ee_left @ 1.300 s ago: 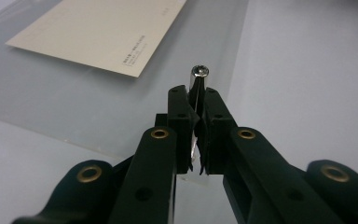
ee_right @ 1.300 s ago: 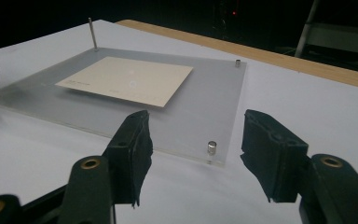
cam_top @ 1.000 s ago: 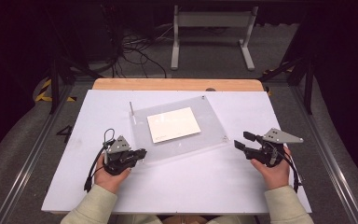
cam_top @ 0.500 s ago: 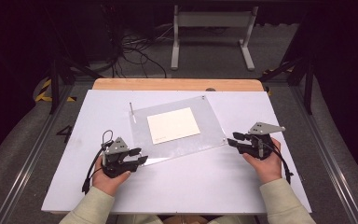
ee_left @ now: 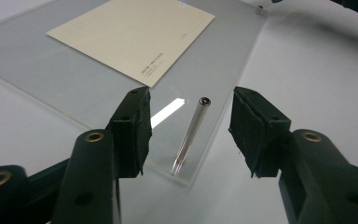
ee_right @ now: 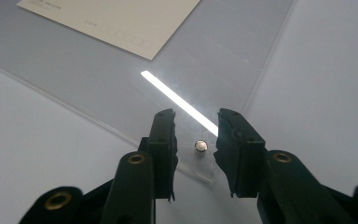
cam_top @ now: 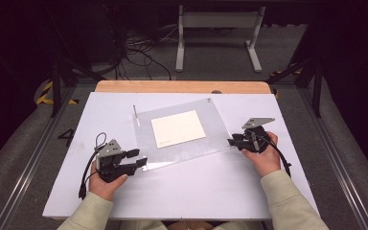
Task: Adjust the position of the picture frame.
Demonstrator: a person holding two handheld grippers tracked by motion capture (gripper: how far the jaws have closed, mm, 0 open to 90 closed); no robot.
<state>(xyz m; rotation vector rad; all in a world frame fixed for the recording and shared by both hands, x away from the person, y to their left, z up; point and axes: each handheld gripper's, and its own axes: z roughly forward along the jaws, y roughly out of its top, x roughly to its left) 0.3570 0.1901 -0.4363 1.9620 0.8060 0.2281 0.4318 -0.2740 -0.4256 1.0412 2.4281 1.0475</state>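
Observation:
A clear acrylic plate (cam_top: 215, 129) lies on the white table (cam_top: 196, 187) with a cream card (cam_top: 178, 128) on it. My left gripper (cam_top: 139, 159) is at the plate's near left corner. In the left gripper view it (ee_left: 191, 112) is open, its jaws on either side of a thin metal pin (ee_left: 189, 135) that stands at that corner, not touching it. At the plate's right corner, my right gripper (cam_top: 231, 141) is open. In the right gripper view its jaws (ee_right: 196, 121) stand close on both sides of a small metal stud (ee_right: 200, 146), with small gaps.
Another thin pin (cam_top: 135, 115) stands at the plate's far left corner and a small stud (cam_top: 209, 100) at its far right corner. A wooden strip (cam_top: 182, 86) edges the table's far side. Cables and a metal stand lie on the floor beyond.
My right gripper has moved left to the plate's right corner and its jaws now flank the stud. My left gripper has shifted slightly, onto the near left corner.

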